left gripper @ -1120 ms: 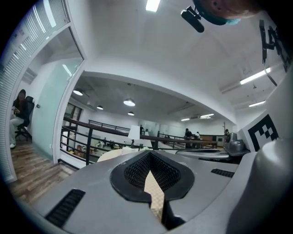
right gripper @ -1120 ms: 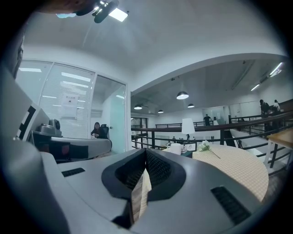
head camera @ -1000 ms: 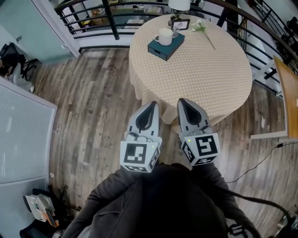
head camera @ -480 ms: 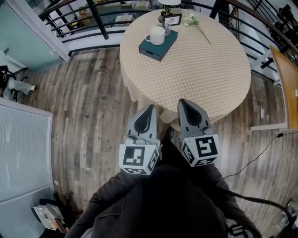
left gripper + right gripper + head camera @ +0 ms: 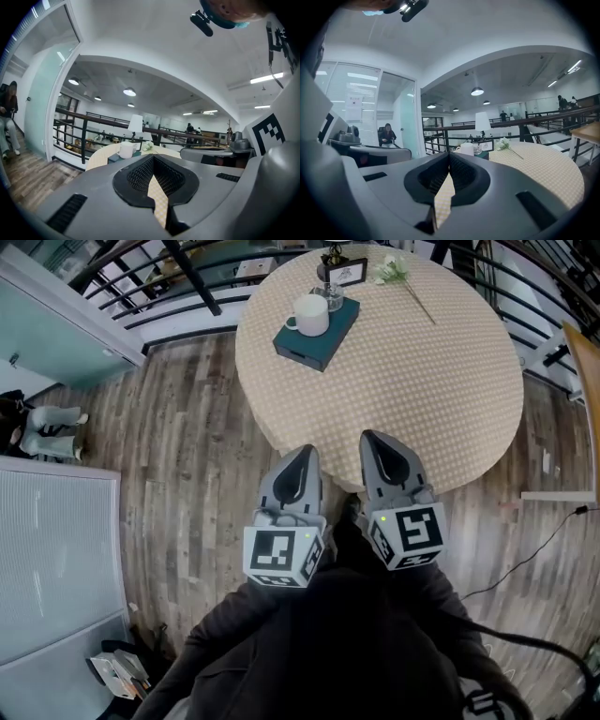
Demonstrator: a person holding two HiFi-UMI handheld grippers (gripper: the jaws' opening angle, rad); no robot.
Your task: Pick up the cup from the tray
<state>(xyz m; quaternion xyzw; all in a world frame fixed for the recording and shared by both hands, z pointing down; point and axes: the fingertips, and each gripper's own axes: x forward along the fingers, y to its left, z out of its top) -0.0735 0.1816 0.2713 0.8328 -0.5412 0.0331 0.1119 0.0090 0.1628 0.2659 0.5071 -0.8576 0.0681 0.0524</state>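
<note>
A white cup [image 5: 308, 315] stands on a dark teal tray [image 5: 317, 326] at the far side of a round table [image 5: 412, 371] with a beige dotted cloth. The cup [image 5: 125, 149] shows small and far off in the left gripper view, and again as the cup [image 5: 467, 148] in the right gripper view. My left gripper [image 5: 302, 456] and right gripper [image 5: 375, 442] are side by side at the table's near edge, well short of the tray. Both are shut with nothing between the jaws.
Beside the tray stand a small picture frame [image 5: 341, 273], a lamp base [image 5: 335, 249] and a white flower [image 5: 394, 270]. A black railing [image 5: 169, 292] runs behind the table. Wood floor [image 5: 178, 465] lies to the left, with a glass partition [image 5: 52, 559] at the far left.
Both grippers and the head view have moved towards the table. The table and the cup now sit larger and nearer. The jaws stayed shut.
</note>
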